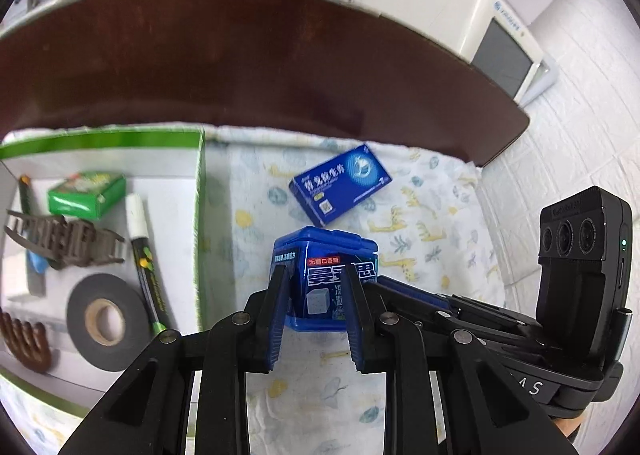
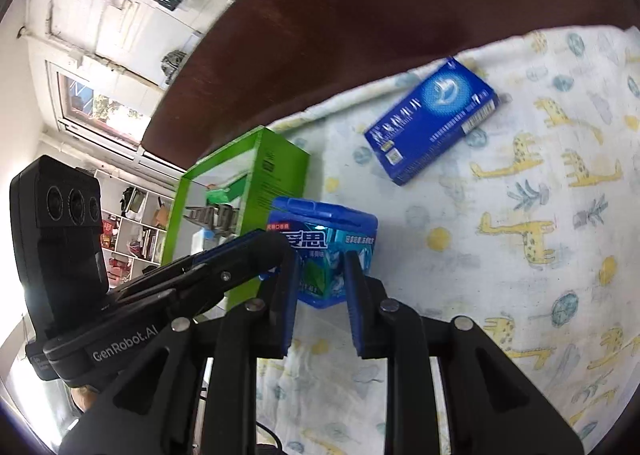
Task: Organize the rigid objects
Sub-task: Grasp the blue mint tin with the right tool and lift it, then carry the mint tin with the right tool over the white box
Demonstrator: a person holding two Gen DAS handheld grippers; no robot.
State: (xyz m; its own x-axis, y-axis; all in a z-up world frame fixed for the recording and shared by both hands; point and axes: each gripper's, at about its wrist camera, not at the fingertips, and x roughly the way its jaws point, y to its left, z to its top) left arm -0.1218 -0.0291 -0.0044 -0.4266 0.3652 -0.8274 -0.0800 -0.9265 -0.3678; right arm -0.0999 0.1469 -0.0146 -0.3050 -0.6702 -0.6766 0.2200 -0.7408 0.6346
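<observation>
A blue gum box point(image 1: 320, 283) with a hinged lid stands between the blue pads of my left gripper point(image 1: 316, 271), which is shut on it just above the giraffe-print cloth point(image 1: 424, 227). My right gripper point(image 1: 378, 281) comes in from the right and meets the same box. In the right wrist view the gum box point(image 2: 324, 255) sits between the pads of my right gripper point(image 2: 320, 261), also shut on it, while the left gripper point(image 2: 276, 241) touches its left side. A flat blue medicine box point(image 1: 340, 183) point(image 2: 432, 119) lies on the cloth behind it.
A green-walled open box point(image 1: 198, 195) point(image 2: 276, 171) at the left holds a small green packet point(image 1: 86, 191), a brown hair claw point(image 1: 64, 243), a marker point(image 1: 140, 247), a black tape roll point(image 1: 104, 315) and a brown comb point(image 1: 24, 339). A dark brown table edge point(image 1: 240, 67) lies beyond the cloth.
</observation>
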